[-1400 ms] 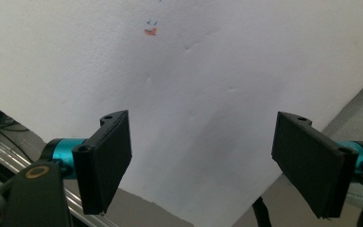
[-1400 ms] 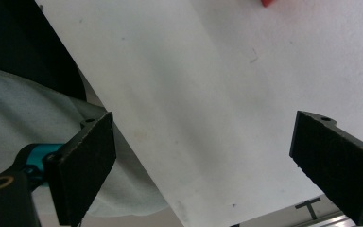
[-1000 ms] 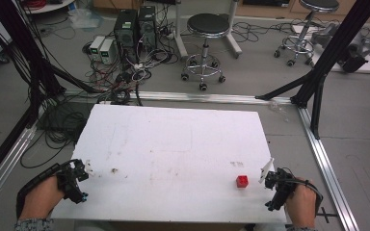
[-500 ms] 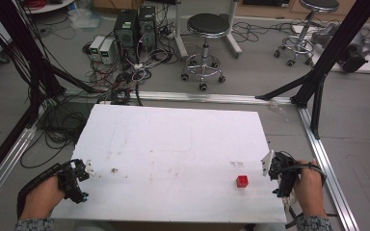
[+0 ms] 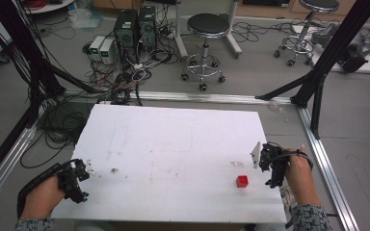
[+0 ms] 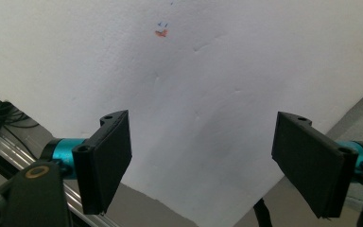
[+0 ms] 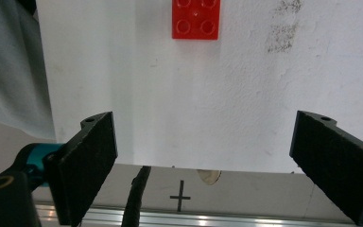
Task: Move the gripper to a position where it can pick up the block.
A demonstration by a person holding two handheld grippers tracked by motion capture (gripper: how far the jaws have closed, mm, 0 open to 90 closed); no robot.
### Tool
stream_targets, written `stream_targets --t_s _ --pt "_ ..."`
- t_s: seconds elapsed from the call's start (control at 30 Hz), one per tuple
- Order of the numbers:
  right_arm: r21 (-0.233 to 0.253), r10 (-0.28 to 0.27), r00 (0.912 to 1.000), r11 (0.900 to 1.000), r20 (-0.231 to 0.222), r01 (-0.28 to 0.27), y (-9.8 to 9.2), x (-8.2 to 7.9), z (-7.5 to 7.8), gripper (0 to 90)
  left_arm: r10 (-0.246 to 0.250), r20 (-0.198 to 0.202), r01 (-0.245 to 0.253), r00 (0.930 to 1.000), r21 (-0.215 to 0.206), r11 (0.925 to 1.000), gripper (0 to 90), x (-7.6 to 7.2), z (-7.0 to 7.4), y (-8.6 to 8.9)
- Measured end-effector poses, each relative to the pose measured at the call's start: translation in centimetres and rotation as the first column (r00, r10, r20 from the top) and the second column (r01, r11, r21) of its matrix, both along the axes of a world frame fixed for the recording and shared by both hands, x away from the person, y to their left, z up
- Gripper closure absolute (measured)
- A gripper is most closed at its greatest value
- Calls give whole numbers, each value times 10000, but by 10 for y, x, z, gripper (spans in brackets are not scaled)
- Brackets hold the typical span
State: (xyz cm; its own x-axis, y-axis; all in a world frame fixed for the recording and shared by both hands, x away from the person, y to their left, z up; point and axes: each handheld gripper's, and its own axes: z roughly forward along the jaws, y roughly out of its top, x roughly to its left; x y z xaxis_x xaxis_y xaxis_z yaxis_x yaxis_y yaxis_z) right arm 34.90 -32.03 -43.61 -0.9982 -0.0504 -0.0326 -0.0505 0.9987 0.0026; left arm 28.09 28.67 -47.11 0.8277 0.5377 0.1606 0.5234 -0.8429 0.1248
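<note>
Two grippers sit at opposite edges of the white surface [image 5: 173, 144], both with jaws spread wide and nothing between them. The right gripper [image 5: 268, 162] hangs at the surface's right edge — a red brick [image 7: 196, 19], studs up, lies ahead of its jaws, nearer the left-hand one in the right gripper view, well apart from both. The left gripper [image 5: 77, 175] hovers at the left edge; ahead of its jaws there is bare white board and a small orange mark [image 6: 160, 33].
</note>
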Motion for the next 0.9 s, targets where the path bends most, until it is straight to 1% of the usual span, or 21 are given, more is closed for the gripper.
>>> stream_targets --t_s 0.03,0.07,0.17,0.2,0.23,0.27,0.4,0.5,0.57,0.63,0.7,0.73,0.77,0.8,0.9 --pt "-18 -31 10000 10000 1 31 2 1 -1 75 0 0 0 10000 0 10000 210 0 0 0" --pt "-12 24 9999 10000 -104 -24 4 3 -2 75 9 -11 -9 10000 8 10000 210 0 0 0" --pt "43 14 9999 10000 -124 -13 8 4 -4 75 9 29 -9 10000 -6 10000 210 0 0 0" --pt "130 11 9998 9999 -216 -8 12 5 -7 75 -21 34 21 10000 9 10000 210 0 1 0" --pt "163 116 9997 9998 -192 -113 14 5 -8 75 -21 34 21 10000 9 10000 210 0 1 0" --pt "123 116 9997 9999 -227 -114 17 6 -10 75 6 126 -6 9999 1 10000 210 -1 2 0" --pt "137 239 9992 9996 -328 -235 24 7 -18 75 -5 142 5 9999 -12 10000 210 -1 4 0" --pt "169 230 9990 9996 -392 -223 27 8 -23 75 -9 133 9 9999 -20 10000 210 -1 4 0" --pt "81 339 9982 9994 -500 -335 30 10 -30 75 1 125 0 9999 -58 10000 210 -1 3 0" --pt "-6 307 9981 9995 -534 -308 33 10 -34 75 -5 109 6 9999 -48 10000 210 -1 3 0" --pt "80 337 9978 9994 -570 -333 35 10 -38 75 8 135 -7 9999 -52 10000 210 -1 2 0" --pt "111 330 9973 9994 -660 -323 37 10 -41 75 14 143 -14 9999 -47 10000 210 -1 2 0" --pt "111 330 9973 9994 -660 -323 37 10 -41 75 14 143 -14 9999 -47 10000 210 -1 2 0" --pt "106 379 9972 9992 -649 -373 40 10 -45 75 18 164 -18 9999 -31 10000 210 -1 3 0" --pt "75 415 9965 9991 -724 -411 43 10 -50 75 16 150 -15 9999 -40 10000 210 -1 2 0"
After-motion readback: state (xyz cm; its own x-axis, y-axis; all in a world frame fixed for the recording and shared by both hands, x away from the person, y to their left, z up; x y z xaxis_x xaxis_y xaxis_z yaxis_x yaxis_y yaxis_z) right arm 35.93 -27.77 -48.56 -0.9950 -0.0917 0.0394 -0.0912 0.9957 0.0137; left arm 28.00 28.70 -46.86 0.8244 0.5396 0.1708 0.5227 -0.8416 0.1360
